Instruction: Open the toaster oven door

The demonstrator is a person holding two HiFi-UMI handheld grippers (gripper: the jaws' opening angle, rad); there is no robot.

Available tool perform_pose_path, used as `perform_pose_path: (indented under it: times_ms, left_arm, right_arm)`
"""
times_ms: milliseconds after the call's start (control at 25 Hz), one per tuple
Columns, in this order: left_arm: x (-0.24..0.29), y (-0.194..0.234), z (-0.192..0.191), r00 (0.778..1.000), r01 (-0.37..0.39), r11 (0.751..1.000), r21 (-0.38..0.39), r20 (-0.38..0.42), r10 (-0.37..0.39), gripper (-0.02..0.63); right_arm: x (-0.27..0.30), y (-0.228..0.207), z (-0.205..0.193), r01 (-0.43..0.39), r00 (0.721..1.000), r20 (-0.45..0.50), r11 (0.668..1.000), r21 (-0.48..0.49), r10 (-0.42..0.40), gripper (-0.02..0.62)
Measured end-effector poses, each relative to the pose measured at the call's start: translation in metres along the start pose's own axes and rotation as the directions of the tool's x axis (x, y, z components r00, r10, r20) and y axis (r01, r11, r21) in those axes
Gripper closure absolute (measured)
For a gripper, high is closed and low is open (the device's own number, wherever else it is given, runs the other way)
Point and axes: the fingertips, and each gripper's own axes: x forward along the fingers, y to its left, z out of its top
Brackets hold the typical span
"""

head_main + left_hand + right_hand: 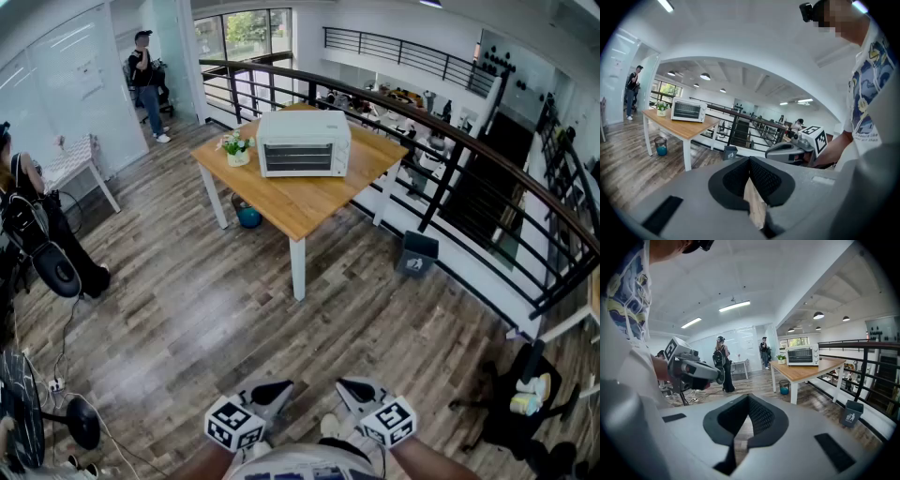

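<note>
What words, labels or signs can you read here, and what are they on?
No words can be read.
Bin: white litter pictogram, no letters.
Oven: any print too small to read.
Cubes: black square markers, no letters.

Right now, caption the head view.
Closed toaster oven on wooden table; left gripper and right gripper shut, far short of it.

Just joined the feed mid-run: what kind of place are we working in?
Probably an upper-floor mezzanine of an open office or lab: a black railing edges the wood floor with a lower level beyond, glass-walled rooms stand at the left, and a toaster oven sits on a wooden table.
</note>
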Motion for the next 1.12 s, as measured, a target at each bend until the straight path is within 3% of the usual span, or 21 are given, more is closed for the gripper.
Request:
perform_pose_path:
  times_ms: [120, 280, 480, 640, 840, 1120]
  left_arm:
    - [-0.051, 0.011, -0.007, 0.999, -0.022, 0.999, -0.026, 0.044, 0.024, 0.603]
    - [-0.116, 0.033, -0.035, 0.996, -0.092, 0.996, -0.001, 0.016, 0.092, 0.603]
    - [-0.177, 0.056, -0.056, 0.995, -0.1, 0.995, -0.001, 0.01, 0.1, 0.603]
    - [-0.196, 0.068, -0.062, 0.997, -0.08, 0.997, 0.01, 0.016, 0.08, 0.604]
    - [-0.181, 0.083, -0.058, 0.999, -0.043, 0.999, -0.007, 0.026, 0.043, 0.603]
    - [-0.124, 0.127, -0.009, 0.999, -0.044, 0.999, 0.014, -0.008, 0.044, 0.603]
  right_arm:
    - [0.012, 0.042, 0.005, 0.013, 0.999, -0.044, 1.0, -0.004, -0.013, 0.597]
    - [0.023, 0.096, 0.009, 0.018, 0.998, -0.053, 0.999, -0.028, -0.019, 0.597]
    - [0.037, 0.145, 0.011, 0.054, 0.998, -0.03, 0.998, -0.033, -0.055, 0.597]
    - [0.045, 0.162, 0.009, 0.085, 0.996, -0.014, 0.996, 0.017, -0.085, 0.595]
    - [0.057, 0.15, 0.018, 0.122, 0.993, -0.005, 0.992, 0.031, -0.122, 0.558]
    - [0.112, 0.072, 0.051, 0.085, 0.996, 0.0, 0.996, 0.029, -0.085, 0.538]
